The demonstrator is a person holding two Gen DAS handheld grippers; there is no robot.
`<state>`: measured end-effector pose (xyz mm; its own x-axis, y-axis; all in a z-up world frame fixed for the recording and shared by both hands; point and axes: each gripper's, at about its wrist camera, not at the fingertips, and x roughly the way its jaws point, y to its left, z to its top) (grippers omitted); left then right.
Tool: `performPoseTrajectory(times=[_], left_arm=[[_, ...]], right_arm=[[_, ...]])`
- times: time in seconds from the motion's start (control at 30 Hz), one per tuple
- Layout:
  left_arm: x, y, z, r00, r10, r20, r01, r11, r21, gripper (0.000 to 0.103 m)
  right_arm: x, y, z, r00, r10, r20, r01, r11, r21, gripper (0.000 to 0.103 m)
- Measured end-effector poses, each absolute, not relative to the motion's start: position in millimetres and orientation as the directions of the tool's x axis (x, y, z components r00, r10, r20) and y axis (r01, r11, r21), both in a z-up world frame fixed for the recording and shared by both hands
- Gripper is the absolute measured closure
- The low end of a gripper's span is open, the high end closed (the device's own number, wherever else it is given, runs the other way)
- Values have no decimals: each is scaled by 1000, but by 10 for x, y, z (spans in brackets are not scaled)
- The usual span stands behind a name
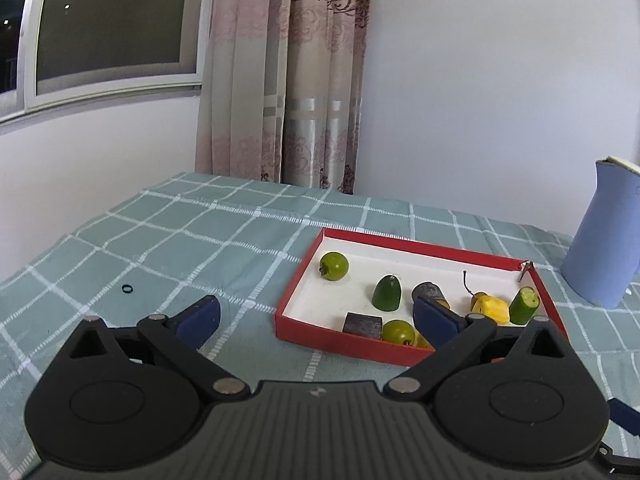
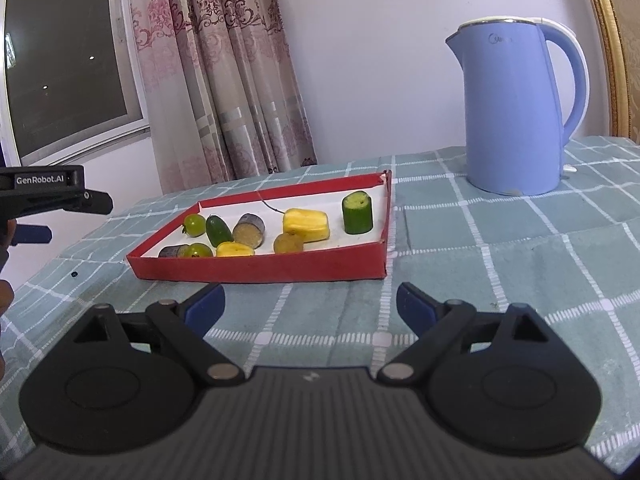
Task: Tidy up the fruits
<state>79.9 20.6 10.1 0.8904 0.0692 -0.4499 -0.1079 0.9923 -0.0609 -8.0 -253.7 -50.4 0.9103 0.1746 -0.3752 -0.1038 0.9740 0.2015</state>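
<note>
A red tray (image 1: 308,340) (image 2: 260,270) with a white floor lies on the checked tablecloth and holds several fruit pieces: green round fruits (image 1: 334,265) (image 2: 194,224), cucumber pieces (image 1: 387,293) (image 2: 357,213), yellow chunks (image 1: 493,310) (image 2: 306,224) and dark cut pieces (image 1: 362,325) (image 2: 249,230). My left gripper (image 1: 318,316) is open and empty at the tray's near left corner; it also shows in the right wrist view (image 2: 32,234). My right gripper (image 2: 311,306) is open and empty just in front of the tray.
A blue electric kettle (image 2: 516,112) (image 1: 600,240) stands behind the tray's right end. A small black ring (image 1: 127,289) lies on the cloth to the left. A curtain (image 1: 288,80), a window and a wall bound the table's far edge.
</note>
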Motion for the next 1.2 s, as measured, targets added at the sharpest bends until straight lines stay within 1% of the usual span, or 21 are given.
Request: performPoseTrajectory(times=[0.13,0.3,0.53,0.9,1.2], left_arm=[[827,169,90,883,84,-462,-111,993,-30,0],[863,164,47,870,96,-483,-120,993,-20,0],[871,110,10,863,91,-498,-101,995,7,0],[905,70,-34,846,93,-525,-94,995,25,0],[903,63,-45,845,92,-526,-90,996,29,0]], right_arm=[[-77,-2519,-518,909,175,-379,-108,976,191,11],[-77,-2509,-522,909,174,-380,-109,976,186,11],[-78,-2518,-520,911,166,-378,-104,978,178,10],[-87,-2533,-521,914,156,-375,-98,981,169,10],[-87,-2544,-523,915,153,-374,-94,981,170,10]])
